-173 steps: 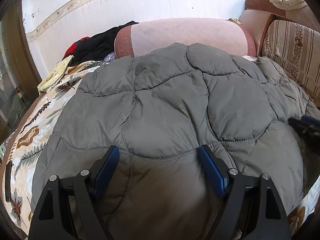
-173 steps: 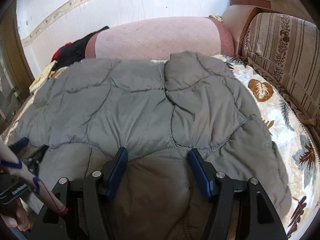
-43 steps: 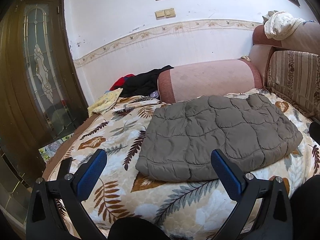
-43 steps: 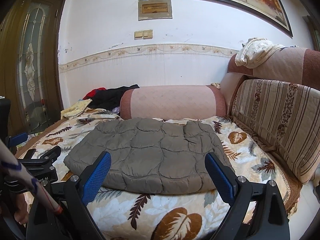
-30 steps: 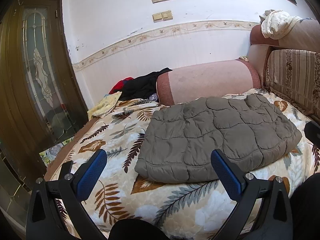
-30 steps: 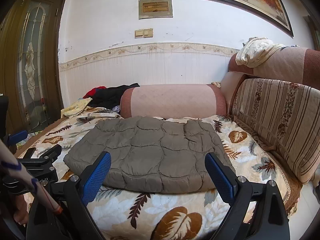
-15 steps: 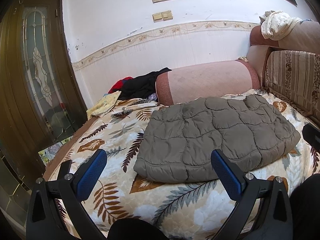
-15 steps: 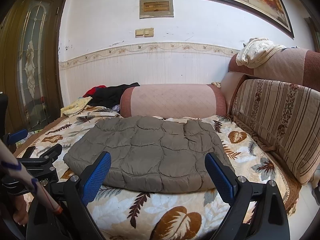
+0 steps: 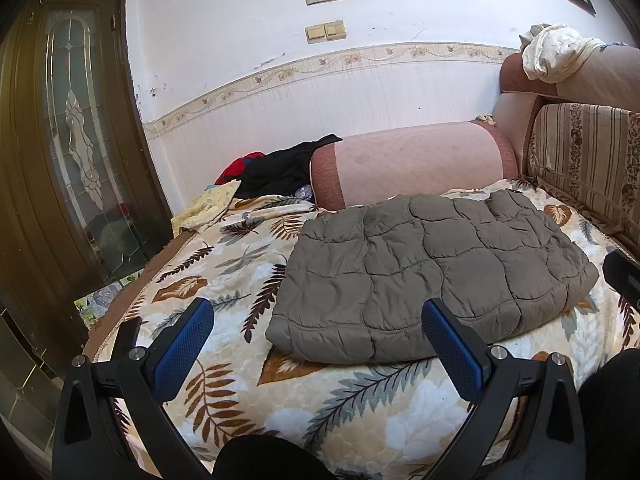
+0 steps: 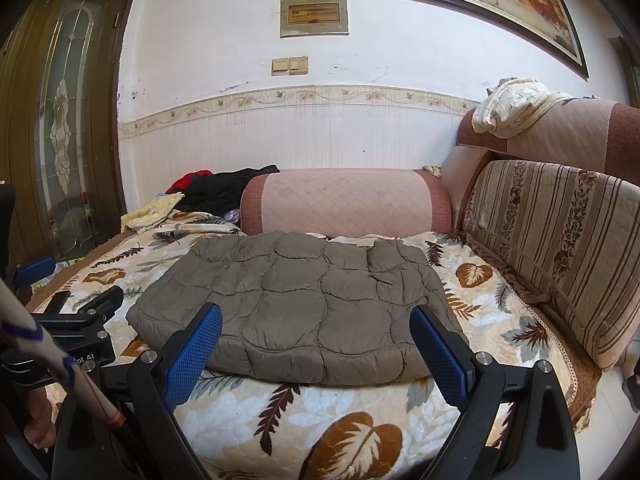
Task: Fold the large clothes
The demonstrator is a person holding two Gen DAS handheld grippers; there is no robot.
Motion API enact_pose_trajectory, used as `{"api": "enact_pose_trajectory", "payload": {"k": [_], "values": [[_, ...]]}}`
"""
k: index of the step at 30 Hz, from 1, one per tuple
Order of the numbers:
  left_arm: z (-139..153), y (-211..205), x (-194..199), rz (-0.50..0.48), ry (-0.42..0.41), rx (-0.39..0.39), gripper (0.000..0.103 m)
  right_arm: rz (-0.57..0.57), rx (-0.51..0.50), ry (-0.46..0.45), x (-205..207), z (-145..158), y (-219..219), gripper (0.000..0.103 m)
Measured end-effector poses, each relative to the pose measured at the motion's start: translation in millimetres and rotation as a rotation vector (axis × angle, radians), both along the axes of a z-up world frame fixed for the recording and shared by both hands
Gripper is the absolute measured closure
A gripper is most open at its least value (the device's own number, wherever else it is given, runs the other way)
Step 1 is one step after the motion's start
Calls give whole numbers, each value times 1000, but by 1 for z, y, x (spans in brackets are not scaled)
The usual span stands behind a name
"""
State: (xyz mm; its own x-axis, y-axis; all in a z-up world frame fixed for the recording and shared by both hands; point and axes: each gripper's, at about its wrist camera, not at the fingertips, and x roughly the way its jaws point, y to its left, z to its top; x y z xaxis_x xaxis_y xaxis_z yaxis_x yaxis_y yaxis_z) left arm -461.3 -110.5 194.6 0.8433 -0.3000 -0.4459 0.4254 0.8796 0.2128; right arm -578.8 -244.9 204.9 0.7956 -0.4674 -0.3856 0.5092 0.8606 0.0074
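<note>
A grey quilted jacket (image 9: 432,272) lies folded into a flat rectangle on the leaf-patterned sofa cover (image 9: 224,264); it also shows in the right wrist view (image 10: 308,300). My left gripper (image 9: 316,344) is open and empty, held back from the jacket's near left edge. My right gripper (image 10: 316,344) is open and empty, held back from the jacket's near edge. The left gripper's body (image 10: 80,332) shows at the left of the right wrist view.
A pink bolster cushion (image 10: 344,200) lies behind the jacket. Black and red clothes (image 9: 280,168) and a yellow cloth (image 9: 208,208) are piled at the far left. A striped sofa backrest (image 10: 560,248) rises on the right, with a white cloth (image 10: 512,108) on top. A glass-panelled door (image 9: 76,152) stands left.
Both grippers were low over the jacket, jaws astride its fabric, seconds ago; they have since pulled back and up. Over the last second the views barely shift.
</note>
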Motion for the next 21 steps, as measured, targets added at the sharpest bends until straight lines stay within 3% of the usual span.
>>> {"api": "enact_pose_trajectory", "payload": {"k": [21], "values": [[-4,0,1,-4,56,-18,0,4,-7,13,-3,0,0,6]]}}
